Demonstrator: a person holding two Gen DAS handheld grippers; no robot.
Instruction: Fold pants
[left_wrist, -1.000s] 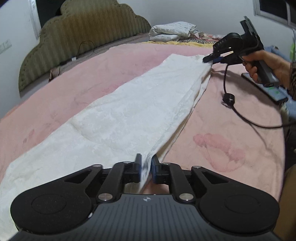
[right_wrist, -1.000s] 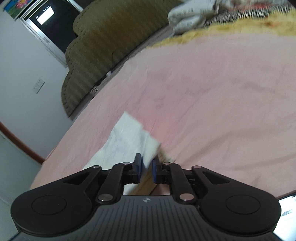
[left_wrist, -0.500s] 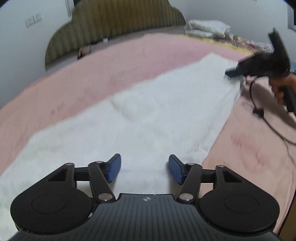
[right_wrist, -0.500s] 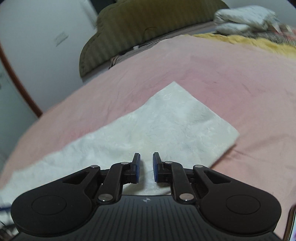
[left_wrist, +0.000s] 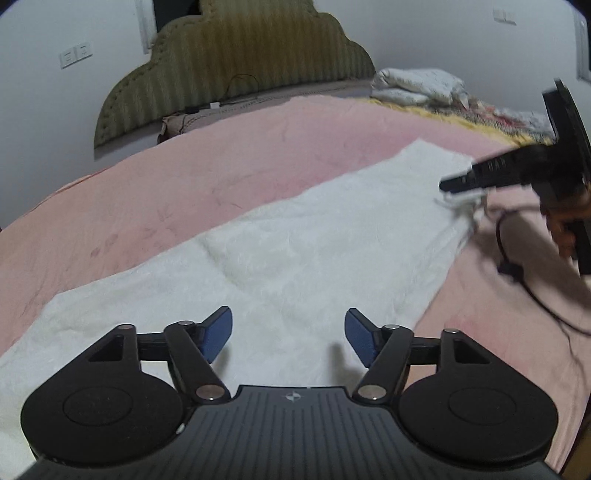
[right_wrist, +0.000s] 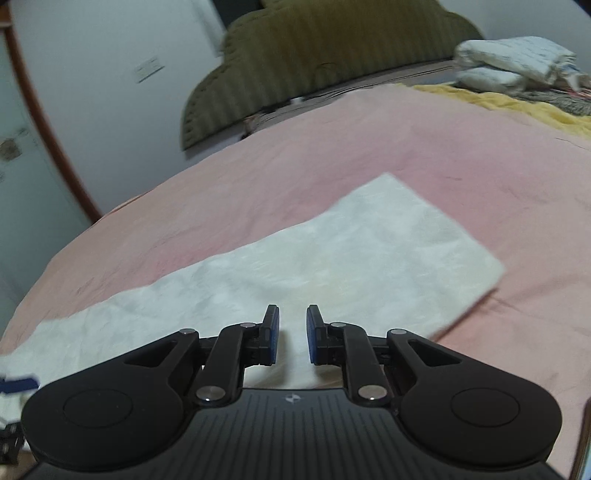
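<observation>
White pants (left_wrist: 295, 254) lie flat in a long strip across the pink bed, folded lengthwise. My left gripper (left_wrist: 288, 338) is open wide and empty, hovering over the near part of the strip. My right gripper (right_wrist: 292, 334) is slightly open and empty above the pants (right_wrist: 332, 258) near their far end. In the left wrist view the right gripper (left_wrist: 452, 183) shows at the strip's far right edge, where a bit of cloth looks ruffled below it.
The pink bedsheet (left_wrist: 184, 177) spreads all around the pants. An olive headboard (left_wrist: 236, 70) stands at the back wall. Folded white bedding (left_wrist: 417, 85) and a yellow blanket (right_wrist: 517, 103) lie at the back right. A black cable (left_wrist: 517, 266) trails on the bed at right.
Both grippers have let go of the pants, which now lie flat on the bed. The left gripper opened wide; the right opened slightly and lifted back.
</observation>
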